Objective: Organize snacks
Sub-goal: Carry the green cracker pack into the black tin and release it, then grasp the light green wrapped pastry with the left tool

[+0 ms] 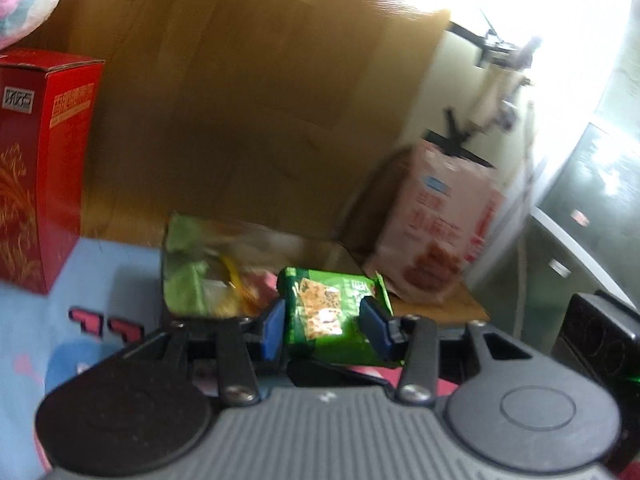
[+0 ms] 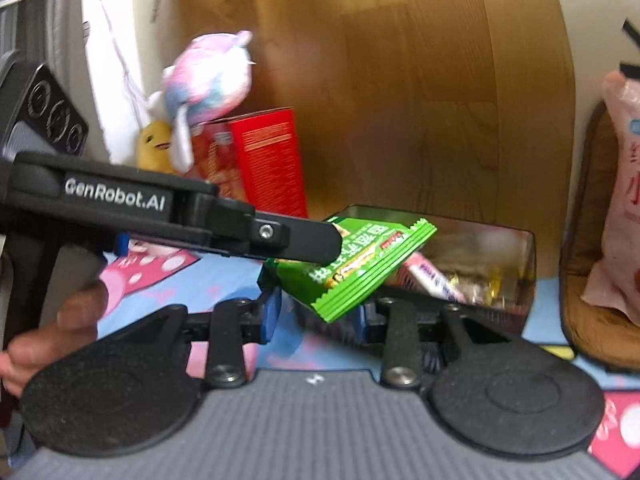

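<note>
My left gripper [image 1: 326,326] is shut on a green cracker packet [image 1: 332,312], held above the blue mat just before a clear snack box [image 1: 192,272] with several wrapped snacks inside. In the right wrist view the same packet [image 2: 356,264] hangs from the left gripper's black finger [image 2: 304,240], over the near edge of the box [image 2: 496,248]. My right gripper [image 2: 316,316] is open and empty, its blue pads low beneath the packet.
A red carton [image 1: 44,172] stands on the left, with a plush toy [image 2: 208,76] on it. A pink snack bag [image 1: 440,236] leans at the right on a brown cushion [image 2: 592,320]. A cardboard wall [image 1: 248,100] stands behind.
</note>
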Tool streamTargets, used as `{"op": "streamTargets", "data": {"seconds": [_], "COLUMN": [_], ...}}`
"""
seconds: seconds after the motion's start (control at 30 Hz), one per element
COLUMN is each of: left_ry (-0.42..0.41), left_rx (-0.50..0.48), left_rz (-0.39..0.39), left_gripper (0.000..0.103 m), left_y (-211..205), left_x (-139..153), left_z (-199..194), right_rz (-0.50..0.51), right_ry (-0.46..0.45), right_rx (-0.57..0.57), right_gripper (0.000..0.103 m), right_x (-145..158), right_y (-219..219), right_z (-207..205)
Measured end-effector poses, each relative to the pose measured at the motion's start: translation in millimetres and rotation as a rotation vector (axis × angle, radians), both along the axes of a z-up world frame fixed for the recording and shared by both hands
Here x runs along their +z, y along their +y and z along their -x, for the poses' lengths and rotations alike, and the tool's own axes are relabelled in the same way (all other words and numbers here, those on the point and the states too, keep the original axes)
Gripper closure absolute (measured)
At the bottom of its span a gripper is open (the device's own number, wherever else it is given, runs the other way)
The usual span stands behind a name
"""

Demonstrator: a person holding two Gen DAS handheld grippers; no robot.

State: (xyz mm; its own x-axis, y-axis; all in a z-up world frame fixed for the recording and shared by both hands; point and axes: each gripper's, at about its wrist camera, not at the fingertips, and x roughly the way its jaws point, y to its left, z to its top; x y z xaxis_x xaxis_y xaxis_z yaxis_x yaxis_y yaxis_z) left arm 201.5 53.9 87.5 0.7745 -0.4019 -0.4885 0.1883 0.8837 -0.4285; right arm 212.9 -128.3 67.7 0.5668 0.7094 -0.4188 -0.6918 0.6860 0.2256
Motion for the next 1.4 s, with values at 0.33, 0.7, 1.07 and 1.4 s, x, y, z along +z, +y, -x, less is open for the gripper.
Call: {"op": "streamTargets", "data": {"seconds": [0.33,0.7,1.07,1.4], "left_ry": [0.024,0.134,0.215,0.215], "left_rx": [0.149,0.150,0.165,0.028], "left_rz": [-0.009,0.031,0.067,0.105], "left_gripper": [0.060,0.056,0.052,0.054], "left_y": [28,63,69,28], "left_x": [-15,-59,-84,-89], "left_z": [-18,70,90,125], "right_rz": [0.023,0.013,0.099,0.042], "right_ry": [0.011,0.058,0.121,0.168], "right_rx": [-0.030,0.047,0.098,0.097], "right_gripper": [0.048,0.047,0.043,0.040], "right_x": [-5,-27,-65,-68], "right_y": [15,-17,20,15], "right_z": [-44,40,92,106]}}
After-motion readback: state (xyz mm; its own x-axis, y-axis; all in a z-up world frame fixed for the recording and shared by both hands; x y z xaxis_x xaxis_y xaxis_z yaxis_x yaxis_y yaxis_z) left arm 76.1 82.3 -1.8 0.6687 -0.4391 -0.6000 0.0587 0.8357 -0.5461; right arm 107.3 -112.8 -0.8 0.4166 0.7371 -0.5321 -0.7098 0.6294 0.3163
